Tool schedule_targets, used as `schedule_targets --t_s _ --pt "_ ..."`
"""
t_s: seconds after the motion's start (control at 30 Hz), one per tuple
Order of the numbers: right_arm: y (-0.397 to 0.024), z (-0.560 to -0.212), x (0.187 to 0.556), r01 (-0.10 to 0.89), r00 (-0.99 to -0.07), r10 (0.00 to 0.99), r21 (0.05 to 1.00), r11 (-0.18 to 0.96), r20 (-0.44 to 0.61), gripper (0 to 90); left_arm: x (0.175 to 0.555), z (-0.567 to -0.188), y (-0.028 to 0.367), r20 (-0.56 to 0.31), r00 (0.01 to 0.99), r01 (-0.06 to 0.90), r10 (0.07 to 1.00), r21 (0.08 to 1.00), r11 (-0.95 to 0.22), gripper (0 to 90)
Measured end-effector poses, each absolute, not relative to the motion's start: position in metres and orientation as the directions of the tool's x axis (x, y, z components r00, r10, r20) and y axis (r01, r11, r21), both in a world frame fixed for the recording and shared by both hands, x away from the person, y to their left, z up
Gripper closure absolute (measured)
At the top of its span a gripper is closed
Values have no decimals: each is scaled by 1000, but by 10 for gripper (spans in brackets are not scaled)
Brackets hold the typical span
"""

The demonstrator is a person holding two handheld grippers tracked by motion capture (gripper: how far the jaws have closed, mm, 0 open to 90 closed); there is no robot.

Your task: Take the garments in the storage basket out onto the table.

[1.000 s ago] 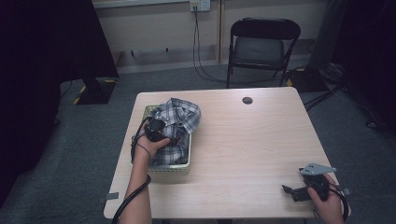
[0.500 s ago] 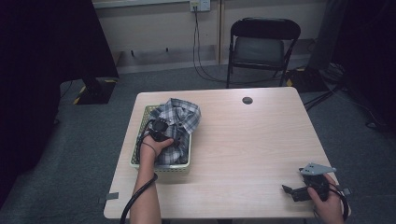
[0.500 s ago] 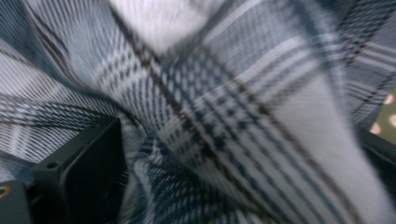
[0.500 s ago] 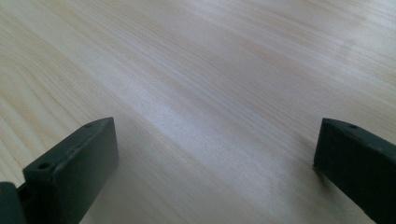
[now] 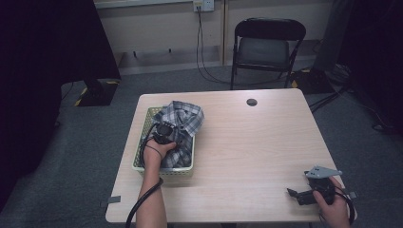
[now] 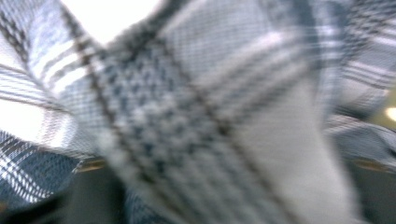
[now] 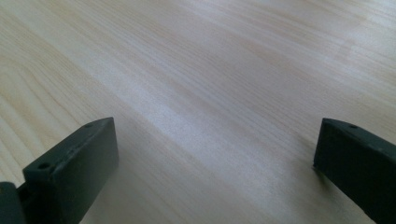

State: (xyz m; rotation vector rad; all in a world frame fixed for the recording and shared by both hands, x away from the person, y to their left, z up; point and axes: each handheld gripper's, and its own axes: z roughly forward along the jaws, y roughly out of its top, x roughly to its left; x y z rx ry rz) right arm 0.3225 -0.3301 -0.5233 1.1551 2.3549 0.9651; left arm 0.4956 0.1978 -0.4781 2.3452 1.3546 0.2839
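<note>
Plaid shirt [image 5: 183, 121] bunched in basket [image 5: 142, 154] right under left gripper [image 5: 163, 135], jaws just closing on cloth; right gripper [image 5: 304, 195] far off, wide open.

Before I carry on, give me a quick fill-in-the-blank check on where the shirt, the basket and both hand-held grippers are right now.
1. The plaid shirt lies in the ____.
2. The left hand-held gripper is down on the ____.
3. The right hand-held gripper rests with its jaws ____.
4. Beyond the table stands a folding ____.

Missing words: basket; shirt; open; chair
</note>
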Motion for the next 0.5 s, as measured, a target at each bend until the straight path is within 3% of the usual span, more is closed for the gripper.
schedule_targets --t_s 0.2,0.5 --pt "-330 -523 323 558 -609 793 705 437 -9 0 490 -471 201 -37 477 783 878 471 -406 512" --pt "-330 -523 323 559 -609 793 705 437 -9 0 482 -432 205 -35 488 762 872 504 -406 541"
